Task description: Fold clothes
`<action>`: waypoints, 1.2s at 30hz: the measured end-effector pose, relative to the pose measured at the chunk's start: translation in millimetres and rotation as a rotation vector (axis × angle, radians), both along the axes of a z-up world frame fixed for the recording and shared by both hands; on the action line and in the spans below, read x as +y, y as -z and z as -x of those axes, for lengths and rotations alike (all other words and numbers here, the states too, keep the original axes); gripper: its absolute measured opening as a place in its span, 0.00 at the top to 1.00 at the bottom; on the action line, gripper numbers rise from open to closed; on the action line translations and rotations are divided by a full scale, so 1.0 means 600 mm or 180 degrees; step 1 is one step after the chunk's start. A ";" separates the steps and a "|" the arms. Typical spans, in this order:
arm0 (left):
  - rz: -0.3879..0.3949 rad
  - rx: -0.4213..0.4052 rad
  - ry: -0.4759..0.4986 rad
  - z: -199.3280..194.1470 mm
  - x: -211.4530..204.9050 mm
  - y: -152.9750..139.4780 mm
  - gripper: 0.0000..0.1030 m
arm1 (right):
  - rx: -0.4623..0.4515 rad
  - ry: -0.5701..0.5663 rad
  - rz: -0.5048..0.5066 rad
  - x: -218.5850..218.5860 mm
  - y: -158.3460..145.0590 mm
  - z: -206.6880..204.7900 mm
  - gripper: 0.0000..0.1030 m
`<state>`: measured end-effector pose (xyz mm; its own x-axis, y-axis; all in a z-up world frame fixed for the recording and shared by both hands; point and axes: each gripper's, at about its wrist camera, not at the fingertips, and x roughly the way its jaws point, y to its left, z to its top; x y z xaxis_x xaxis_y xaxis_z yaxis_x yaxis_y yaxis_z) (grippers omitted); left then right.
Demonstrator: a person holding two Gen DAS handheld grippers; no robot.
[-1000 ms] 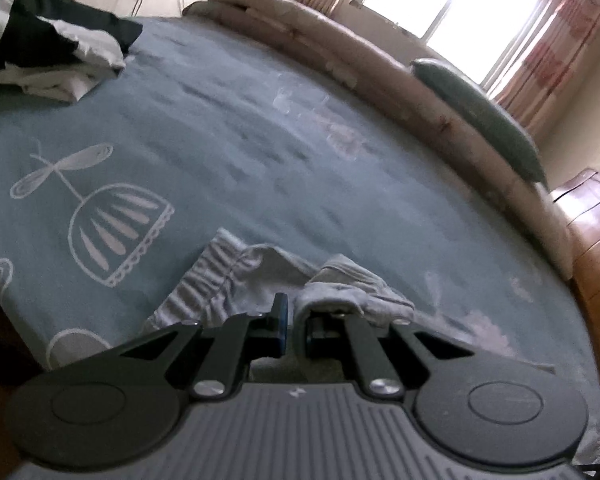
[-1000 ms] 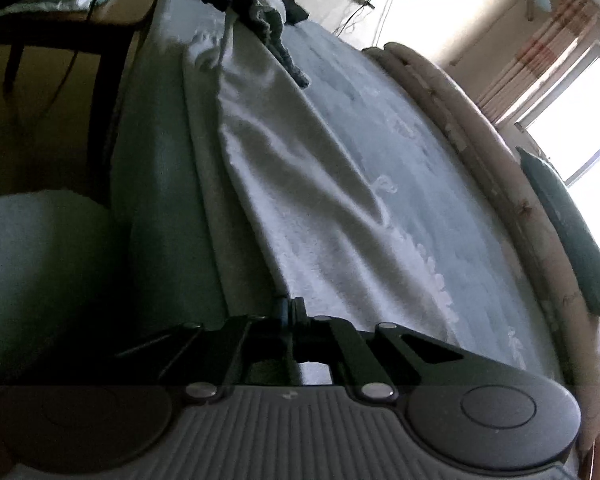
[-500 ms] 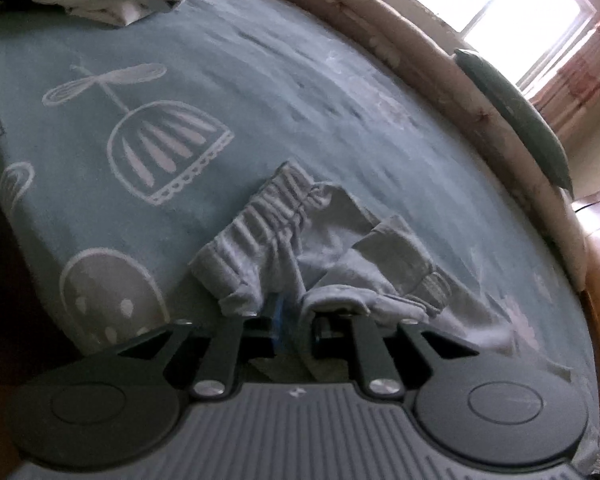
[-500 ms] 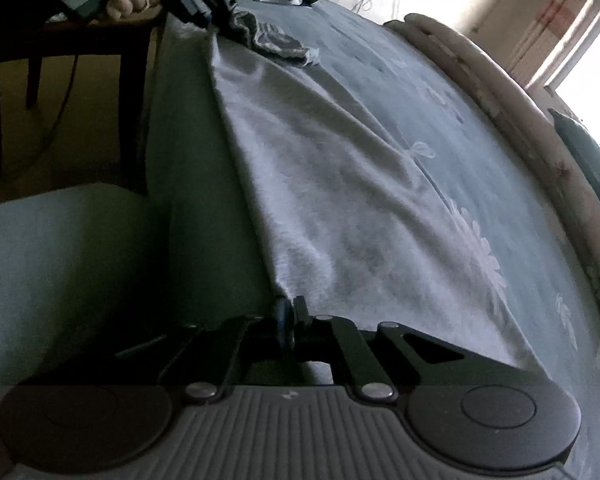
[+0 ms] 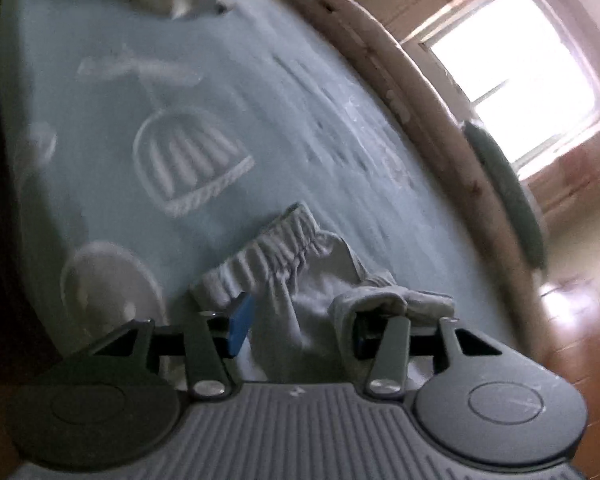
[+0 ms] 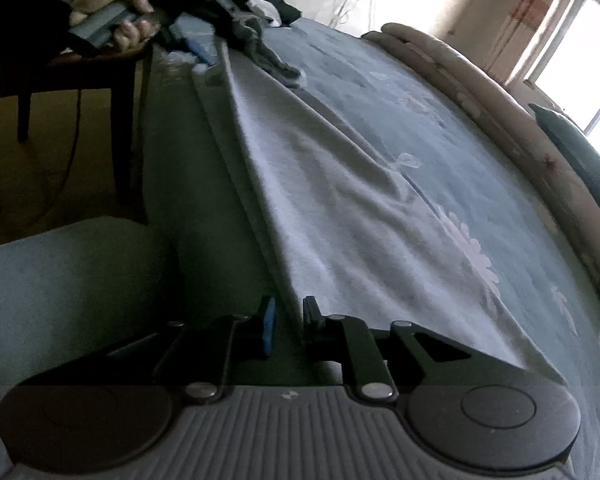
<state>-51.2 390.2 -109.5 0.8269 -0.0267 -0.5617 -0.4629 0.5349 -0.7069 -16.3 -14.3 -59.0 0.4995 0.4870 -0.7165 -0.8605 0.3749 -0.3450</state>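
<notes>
Trousers (image 6: pixel 340 208) lie stretched flat along bed (image 5: pixel 260 92) edge, elastic waistband (image 5: pixel 268 256) at left gripper (image 5: pixel 300 332), hem at right gripper (image 6: pixel 288 320). Both grippers' jaws spread, gripping nothing. Likely laying-out step; next calls for regrasp, fold.

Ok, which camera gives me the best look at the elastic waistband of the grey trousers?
The left wrist view. The gathered waistband lies close ahead of the open left gripper, ribbing visible despite blur. The right wrist view shows it only far off, bunched and dark.
</notes>
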 end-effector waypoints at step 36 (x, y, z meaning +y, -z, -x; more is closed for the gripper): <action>-0.3273 0.0904 0.1781 -0.165 -0.261 -0.079 0.33 | 0.0040 0.0775 -0.0598 -0.067 -0.019 -0.019 0.59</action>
<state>48.0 233.4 -62.0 0.6872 0.2248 -0.6908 -0.0569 0.9647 0.2572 -4.8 -54.2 -47.4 0.6093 0.4788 -0.6321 -0.7414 0.6267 -0.2399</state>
